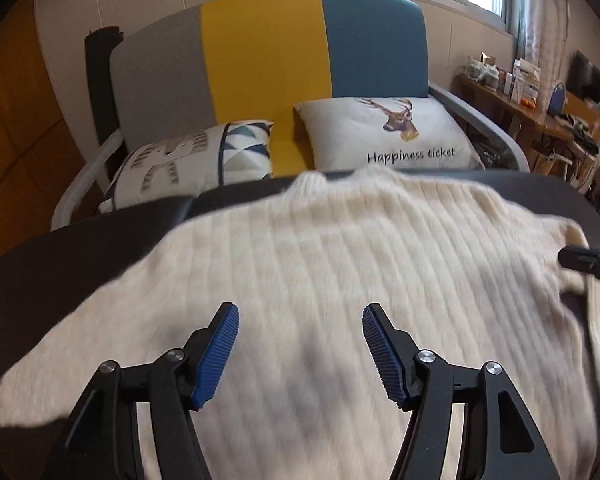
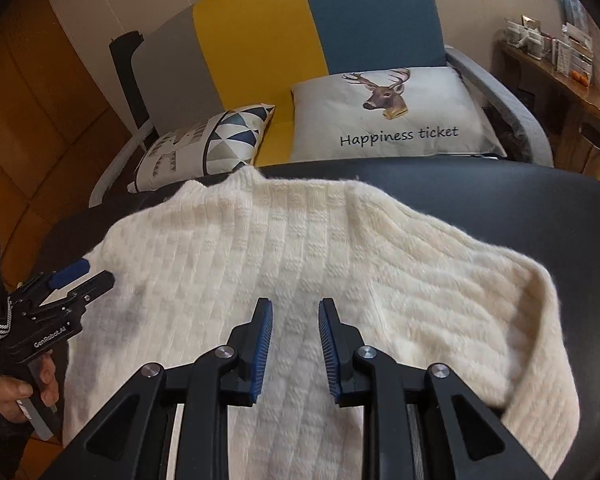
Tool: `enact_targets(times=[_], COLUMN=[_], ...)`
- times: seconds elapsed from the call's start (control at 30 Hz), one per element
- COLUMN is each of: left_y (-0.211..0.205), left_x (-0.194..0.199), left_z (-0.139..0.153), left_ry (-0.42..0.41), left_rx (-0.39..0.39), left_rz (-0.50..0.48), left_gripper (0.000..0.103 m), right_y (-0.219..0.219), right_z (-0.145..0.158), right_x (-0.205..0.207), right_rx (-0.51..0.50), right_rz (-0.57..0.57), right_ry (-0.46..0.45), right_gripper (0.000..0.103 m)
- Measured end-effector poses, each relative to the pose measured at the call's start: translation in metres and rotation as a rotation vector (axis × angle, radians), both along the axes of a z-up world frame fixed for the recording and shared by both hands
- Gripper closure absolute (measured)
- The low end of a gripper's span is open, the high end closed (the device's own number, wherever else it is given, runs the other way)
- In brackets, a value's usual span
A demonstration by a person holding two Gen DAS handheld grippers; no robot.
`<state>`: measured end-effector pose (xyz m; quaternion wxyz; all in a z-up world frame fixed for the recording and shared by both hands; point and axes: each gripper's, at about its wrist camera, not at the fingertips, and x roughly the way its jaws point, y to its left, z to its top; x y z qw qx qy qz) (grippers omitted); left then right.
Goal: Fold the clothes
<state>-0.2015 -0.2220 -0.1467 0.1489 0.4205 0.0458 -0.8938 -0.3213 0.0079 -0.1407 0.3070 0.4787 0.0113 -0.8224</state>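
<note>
A cream knitted sweater (image 2: 300, 264) lies spread on the dark worktop (image 2: 500, 200), collar toward the sofa (image 2: 260, 40), so the fold looks between steps; next I would pick an edge or sleeve to pinch. Both hand-held grippers hover tilted down over it, holding nothing: the left hand-held gripper (image 1: 300, 350) gapes wide, the right hand-held gripper (image 2: 295, 346) stands narrowly parted.

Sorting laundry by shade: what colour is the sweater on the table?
Cream white, rib knit sweater; clearest in the right wrist view.

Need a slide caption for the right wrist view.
Right gripper, nothing between its jaws, above cream knit sweater on dark table.
</note>
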Motion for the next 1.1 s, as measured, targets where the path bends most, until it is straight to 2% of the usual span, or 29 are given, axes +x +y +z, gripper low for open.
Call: enact_targets(times=[0.07,0.17,0.27,0.33,0.47,0.57,0.7,0.77,0.8,0.83,0.87,0.9,0.93,1.0,1.03,1.07,1.1], left_y=[-0.011,-0.031,-0.056,-0.071,-0.091,-0.099,-0.095,-0.091,-0.089,-0.085,-0.081,-0.078,-0.076,-0.067,-0.058,-0.050,-0.044], left_x=[-0.030,-0.053,-0.074,-0.086,-0.105,-0.120,-0.134,-0.139,-0.140,-0.141,-0.140,-0.137,-0.134,-0.124,-0.120,-0.120,-0.122], left_z=[-0.001,0.003,0.008,0.004,-0.011,-0.023,-0.034,-0.040,-0.044,-0.048,-0.049,-0.048,-0.045,-0.038,-0.040,-0.046,-0.053], left_ry=[-0.005,0.010,0.035,0.002,-0.066,-0.104,-0.136,-0.164,-0.182,-0.195,-0.182,-0.160,-0.136,-0.067,-0.047,-0.053,-0.070], left_rx=[-0.001,-0.013,0.006,0.047,0.111,0.179,0.190,0.213,0.220,0.203,0.152,0.114,0.094,0.005,-0.069,-0.119,-0.142], left_rz=[0.013,0.017,-0.099,-0.176,-0.291,-0.334,-0.381,-0.404,-0.415,-0.421,-0.411,-0.400,-0.387,-0.359,-0.355,-0.345,-0.330], left_gripper=[0.037,0.037,0.036,0.035,0.035,0.035,0.035,0.035,0.035,0.042,0.051,0.079,0.089,0.089,0.089,0.089,0.089], right_y=[-0.017,-0.046,-0.072,-0.085,-0.100,-0.111,-0.130,-0.139,-0.143,-0.146,-0.148,-0.148,-0.147,-0.145,-0.145,-0.145,-0.145], right_z=[-0.002,-0.001,-0.003,-0.007,-0.021,-0.038,-0.056,-0.061,-0.062,-0.058,-0.055,-0.050,-0.043,-0.033,-0.036,-0.040,-0.047], right_x=[-0.020,-0.050,-0.080,-0.101,-0.145,-0.169,-0.179,-0.177,-0.174,-0.168,-0.162,-0.154,-0.145,-0.129,-0.126,-0.125,-0.125], right_rx=[0.000,-0.066,-0.113,-0.123,-0.146,-0.154,-0.148,-0.085,-0.052,-0.010,0.039,0.071,0.097,0.156,0.203,0.235,0.236], right_rz=[0.035,0.157,0.306,0.366,0.405,0.425,0.485,0.477,0.472,0.469,0.466,0.464,0.457,0.434,0.403,0.377,0.364], right_ry=[0.004,-0.017,-0.091,-0.136,-0.229,-0.323,-0.417,-0.397,-0.368,-0.308,-0.252,-0.198,-0.131,0.004,0.048,0.070,0.055], right_gripper=[0.080,0.080,0.076,0.075,0.072,0.071,0.070,0.070,0.077,0.087,0.096,0.097,0.097,0.097,0.098,0.103,0.103])
